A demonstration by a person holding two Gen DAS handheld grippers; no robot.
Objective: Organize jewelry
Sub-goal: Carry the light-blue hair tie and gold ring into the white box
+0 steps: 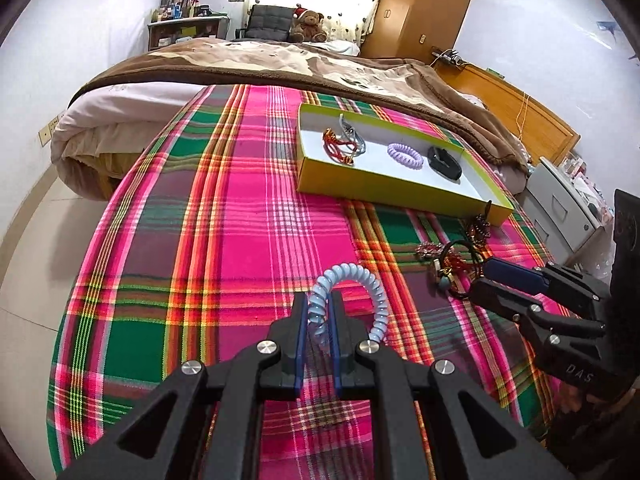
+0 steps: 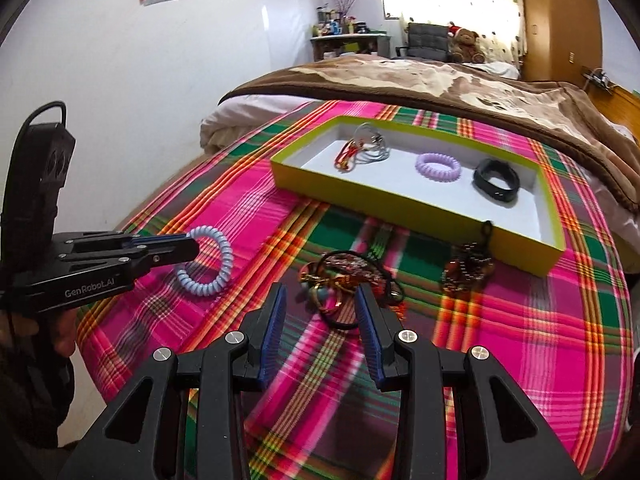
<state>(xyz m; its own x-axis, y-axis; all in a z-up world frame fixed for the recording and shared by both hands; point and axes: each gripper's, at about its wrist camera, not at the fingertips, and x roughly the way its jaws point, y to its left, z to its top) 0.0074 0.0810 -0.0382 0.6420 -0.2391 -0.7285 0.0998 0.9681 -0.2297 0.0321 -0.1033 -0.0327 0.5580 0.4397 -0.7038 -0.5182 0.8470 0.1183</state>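
Left gripper [image 1: 319,312] is clamped on the blue coil [image 1: 352,292], low over the plaid cloth [image 1: 240,220]. Best bet: lift clear, carry it over the tray [image 1: 384,192] rim, drop beside the purple coil [image 1: 405,155]. Right gripper [image 2: 320,312] spread wide, empty, at the tangled pile [image 2: 348,280].

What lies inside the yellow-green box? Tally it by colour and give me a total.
Red-and-gold bracelet: 1
Grey bracelet: 1
Lilac spiral coil: 1
Black band: 1
Total in the box: 4
Not counted, outside the box: the blue spiral coil clamped in the left gripper, and a tangled pile too knotted to count.
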